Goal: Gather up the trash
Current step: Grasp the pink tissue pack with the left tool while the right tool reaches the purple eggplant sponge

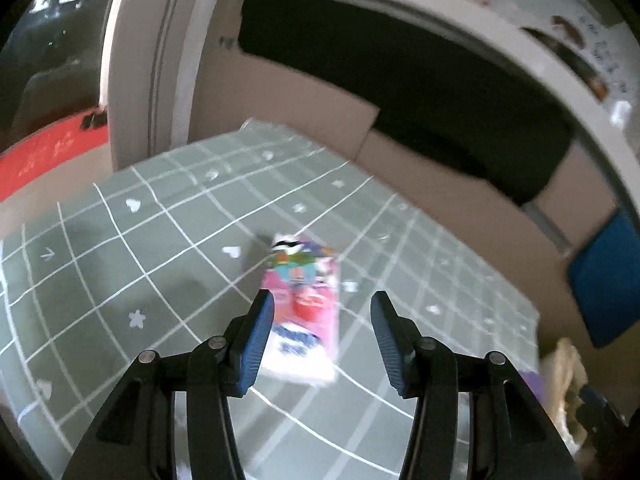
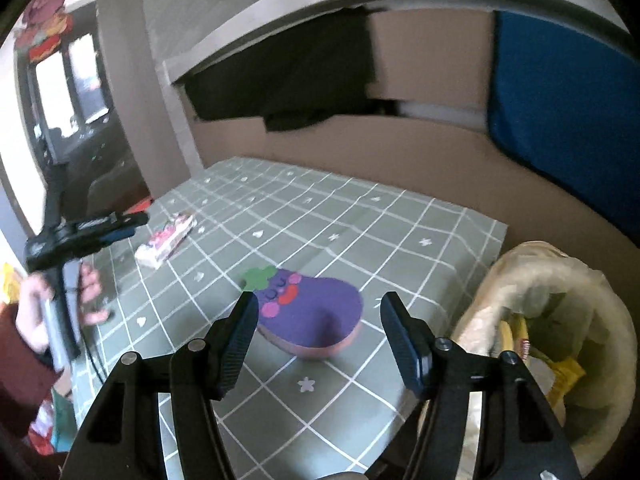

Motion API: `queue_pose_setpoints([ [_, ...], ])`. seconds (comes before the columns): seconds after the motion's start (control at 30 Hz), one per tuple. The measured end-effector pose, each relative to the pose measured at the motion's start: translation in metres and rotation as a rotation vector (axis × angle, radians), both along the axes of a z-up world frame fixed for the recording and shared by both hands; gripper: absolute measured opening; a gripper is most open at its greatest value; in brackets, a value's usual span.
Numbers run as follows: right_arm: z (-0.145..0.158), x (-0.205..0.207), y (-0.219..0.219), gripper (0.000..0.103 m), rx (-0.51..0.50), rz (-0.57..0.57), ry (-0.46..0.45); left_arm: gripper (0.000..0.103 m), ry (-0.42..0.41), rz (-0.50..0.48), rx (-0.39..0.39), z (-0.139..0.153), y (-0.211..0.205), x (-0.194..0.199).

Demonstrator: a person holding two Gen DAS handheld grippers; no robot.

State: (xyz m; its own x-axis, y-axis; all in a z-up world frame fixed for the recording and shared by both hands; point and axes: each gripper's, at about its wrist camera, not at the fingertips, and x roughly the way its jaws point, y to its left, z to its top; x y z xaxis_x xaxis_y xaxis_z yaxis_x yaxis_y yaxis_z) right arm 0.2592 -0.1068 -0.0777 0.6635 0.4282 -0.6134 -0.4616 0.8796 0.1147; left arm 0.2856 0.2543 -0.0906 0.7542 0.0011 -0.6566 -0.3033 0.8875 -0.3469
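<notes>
- Left tool (image 1: 322,316), fingers spread wide and holding nothing, hovers low over the desk (image 1: 120,280) with the pink wrapper packet (image 1: 306,304) lying flat between and just beyond its blue pads.
- Right tool (image 2: 318,320), likewise spread and empty, is poised above the purple eggplant-shaped pad (image 2: 312,312), which sits on the checked cloth, apparently not trash.
- Wrapper packet, seen again from the right wrist (image 2: 166,242), lies toward the desk's left side, well apart from the lined bin (image 2: 560,320) at the right edge, where yellow wrappers already rest.
- Judged step: closing the left tool on the packet. It looks best taken across its narrow width, pads lowered until they nearly touch the cloth, so the thin, probably slippery film does not slide out.
- Risk, as it appears: pinching the tablecloth with the packet; a slight lift before carrying should show it.
- Beyond the desk stand a cardboard backing (image 1: 280,100) and dark cloth (image 1: 400,80).
</notes>
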Motion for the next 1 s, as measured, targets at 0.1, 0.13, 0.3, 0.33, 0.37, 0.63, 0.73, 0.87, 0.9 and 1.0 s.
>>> queue_pose_setpoints([
  [0.1,-0.007,0.003,0.002,0.061,-0.027,0.003,0.008,0.051,0.066,0.006,-0.015,-0.018,0.009,0.020],
  [0.13,-0.009,0.005,0.000,0.061,-0.023,0.001,0.015,0.051,0.085,0.004,-0.024,-0.022,0.012,0.025],
  [0.3,-0.016,0.017,-0.009,0.061,0.022,-0.003,0.056,0.051,0.121,-0.002,-0.024,-0.032,0.007,0.039],
  [0.33,-0.017,0.018,-0.010,0.061,0.026,-0.004,0.060,0.051,0.121,-0.002,-0.019,-0.032,0.004,0.040],
  [0.37,-0.018,0.020,-0.011,0.061,0.030,-0.004,0.064,0.051,0.122,-0.002,-0.021,-0.031,0.003,0.040],
  [0.63,-0.016,0.029,-0.008,0.061,0.037,0.042,0.054,0.040,0.144,-0.086,0.014,-0.025,-0.029,0.034],
  [0.73,-0.015,0.039,-0.005,0.061,0.040,0.058,0.060,0.039,0.163,-0.157,-0.012,-0.027,-0.048,0.022],
  [0.87,-0.020,0.059,-0.001,0.061,0.078,0.102,0.111,0.039,0.167,-0.222,0.000,-0.027,-0.076,-0.005],
  [0.9,-0.022,0.064,0.000,0.061,0.081,0.107,0.122,0.040,0.170,-0.229,-0.005,-0.026,-0.079,-0.009],
  [1.0,-0.034,0.077,0.006,0.061,0.094,0.129,0.172,0.040,0.177,-0.245,-0.018,-0.026,-0.082,-0.021],
])
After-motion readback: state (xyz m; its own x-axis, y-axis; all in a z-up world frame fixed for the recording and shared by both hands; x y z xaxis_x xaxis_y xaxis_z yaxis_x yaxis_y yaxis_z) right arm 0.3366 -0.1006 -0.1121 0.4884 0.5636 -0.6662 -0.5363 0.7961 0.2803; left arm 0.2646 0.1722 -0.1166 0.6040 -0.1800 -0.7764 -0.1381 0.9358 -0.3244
